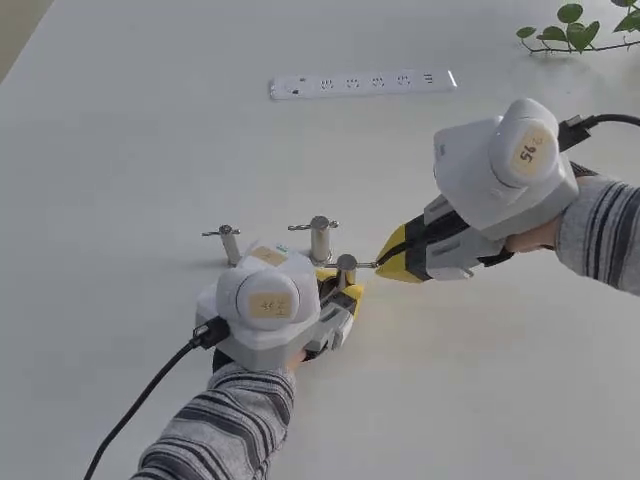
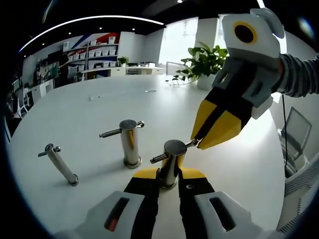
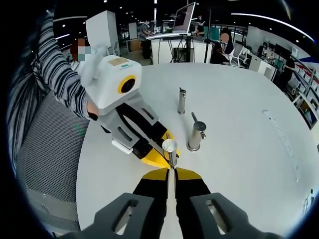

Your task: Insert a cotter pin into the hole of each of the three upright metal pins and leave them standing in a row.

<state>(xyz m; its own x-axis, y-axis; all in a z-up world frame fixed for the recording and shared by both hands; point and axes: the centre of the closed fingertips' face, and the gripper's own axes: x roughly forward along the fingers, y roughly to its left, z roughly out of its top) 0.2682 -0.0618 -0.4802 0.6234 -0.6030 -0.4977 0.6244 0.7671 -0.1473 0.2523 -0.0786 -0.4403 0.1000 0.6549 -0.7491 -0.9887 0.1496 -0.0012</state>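
Note:
Three metal pins stand on the white table. The far-left pin [image 1: 229, 243] [image 2: 61, 165] leans a little and has a cotter pin through its top. The middle pin [image 1: 320, 238] [image 2: 130, 143] stands upright with a cotter pin [image 1: 303, 227] through it. My left gripper [image 1: 345, 290] [image 2: 169, 174] is shut on the near pin [image 1: 346, 268] [image 2: 171, 158] [image 3: 170, 147], low on its shaft. My right gripper [image 1: 383, 265] [image 2: 198, 143] [image 3: 171, 172] is shut on the ring end of a third cotter pin [image 2: 191, 143], whose legs pass through the near pin's hole and stick out the far side.
A white power strip [image 1: 362, 82] lies at the back of the table, and a plant sprig [image 1: 578, 25] reaches in at the far right. The left gripper's black cable [image 1: 140, 400] trails toward the front edge. Office desks and chairs stand beyond the table.

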